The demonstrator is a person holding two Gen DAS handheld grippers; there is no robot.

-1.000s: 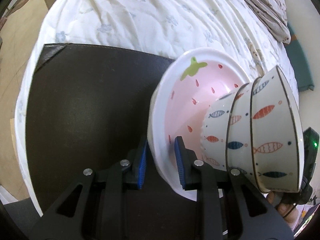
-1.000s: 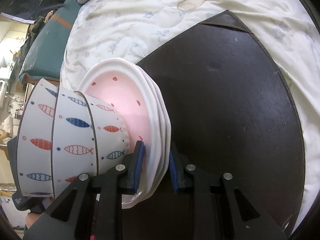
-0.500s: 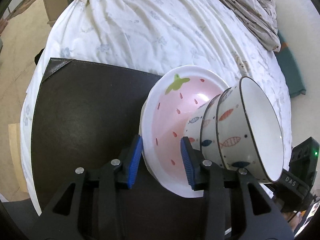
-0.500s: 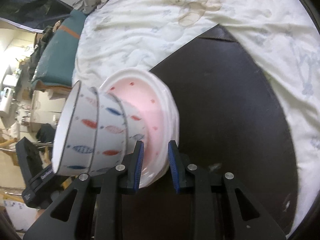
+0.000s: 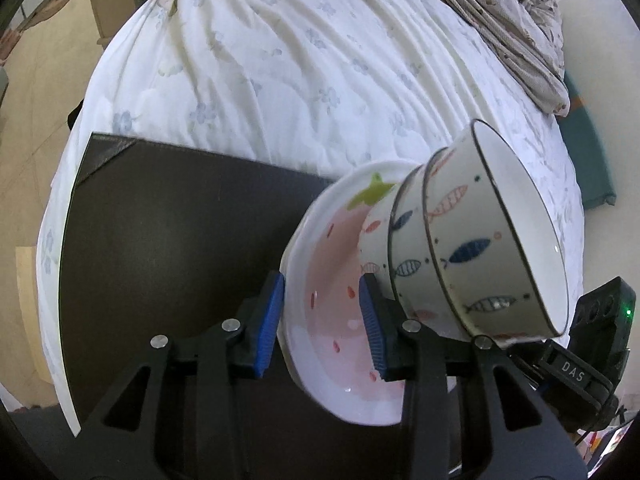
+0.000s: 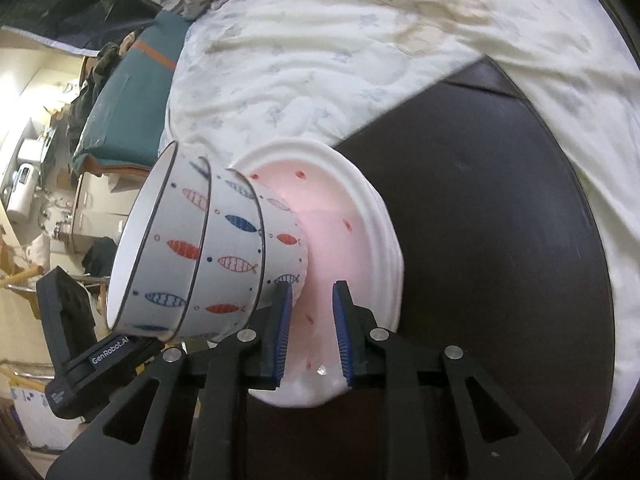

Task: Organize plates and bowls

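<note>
Left wrist: both grippers, left gripper [image 5: 322,322] and right gripper [image 6: 310,334], seemingly clamp the plates [image 5: 320,320] carrying stacked bowls [image 5: 472,248].

A stack of white plates [image 5: 320,320], the top one a pink strawberry design with red seeds and a green leaf, was tilted steeply above the dark mat. Nested white bowls [image 5: 480,264] with black rims and red and blue fish sat in it, leaning sideways.
</note>
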